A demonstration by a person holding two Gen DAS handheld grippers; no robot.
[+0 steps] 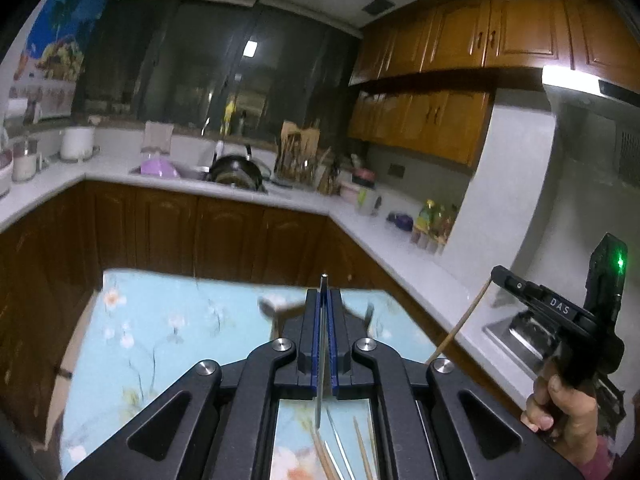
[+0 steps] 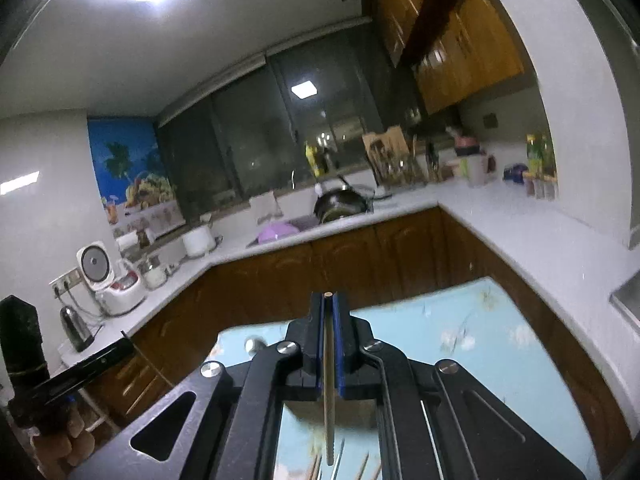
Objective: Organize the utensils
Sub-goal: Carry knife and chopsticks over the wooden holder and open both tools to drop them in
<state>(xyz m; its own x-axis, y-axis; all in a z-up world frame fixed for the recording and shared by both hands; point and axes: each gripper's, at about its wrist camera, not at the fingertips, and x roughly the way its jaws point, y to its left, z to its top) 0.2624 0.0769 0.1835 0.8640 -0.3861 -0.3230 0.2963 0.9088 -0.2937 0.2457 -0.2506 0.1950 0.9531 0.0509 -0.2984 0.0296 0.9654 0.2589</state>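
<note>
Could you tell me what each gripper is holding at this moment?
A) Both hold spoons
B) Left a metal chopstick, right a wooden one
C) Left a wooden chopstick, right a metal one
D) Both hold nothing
B: the left gripper is shut on a grey metal chopstick, while the right gripper is clamped on a pale wooden chopstick, also seen in the left wrist view.

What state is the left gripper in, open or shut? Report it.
Shut. The left gripper has its blue pads pressed on a thin metal chopstick that runs between them and sticks out past the tips.
</note>
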